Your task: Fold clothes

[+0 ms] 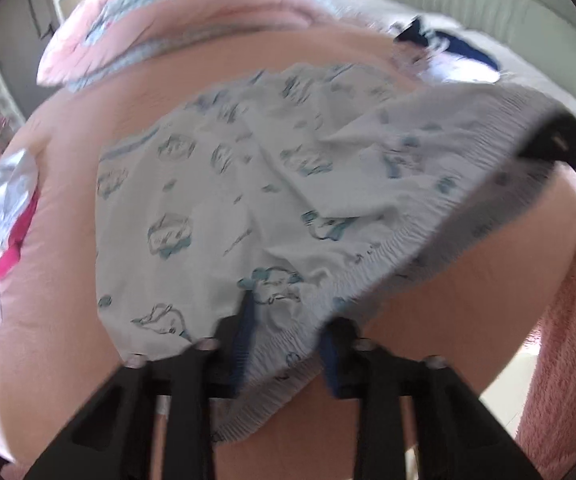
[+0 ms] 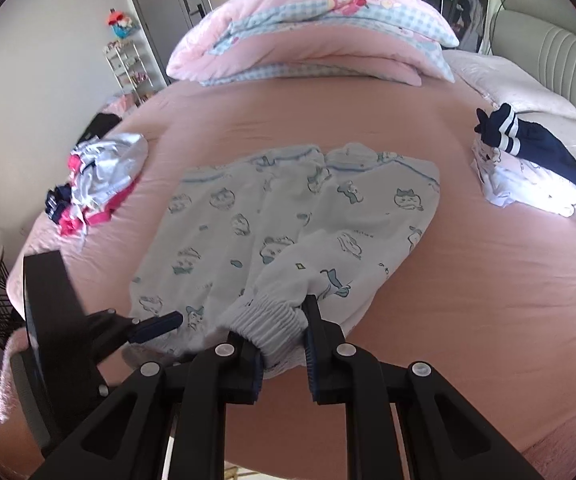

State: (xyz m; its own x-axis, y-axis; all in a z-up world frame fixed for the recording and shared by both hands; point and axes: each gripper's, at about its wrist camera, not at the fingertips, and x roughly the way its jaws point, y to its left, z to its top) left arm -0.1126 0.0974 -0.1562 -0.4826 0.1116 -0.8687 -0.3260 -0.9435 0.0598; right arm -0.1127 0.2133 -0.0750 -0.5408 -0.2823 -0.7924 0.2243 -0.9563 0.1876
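printed pyjama trousers (image 2: 288,232) spread flat near the middle of the pink bed (image 2: 467,300), ribbed ends toward the near edge, far hem pointing at the folded quilt (image 2: 311,40) along the far edge. right gripper (image 2: 284,344) clenched on a ribbed cuff (image 2: 268,320) at the near edge, cloth bunched between the pads. left gripper (image 1: 288,320) set over the ribbed band at the garment's near left corner, fabric lying between the blue fingers (image 1: 246,312); picture blurred, so cannot tell whether the pads press or merely straddle it.

likely handling: thin, light cotton, limp and quick to crease, no stiffness to carry a fold by itself. apt to sag and slide if pinched by a single layer mid-panel. ribbed elastic bands thicker and grippier, hence the best holds; both layers together at the corners to keep the legs aligned. low risk of damage, main risk a skewed or rumpled fold, or a layer slipping free during a lift.

elsewhere: heap of white and pink clothes (image 2: 100,176) at the left edge, navy striped garment (image 2: 535,148) on a pale pile toward the right edge, well apart from the trousers.
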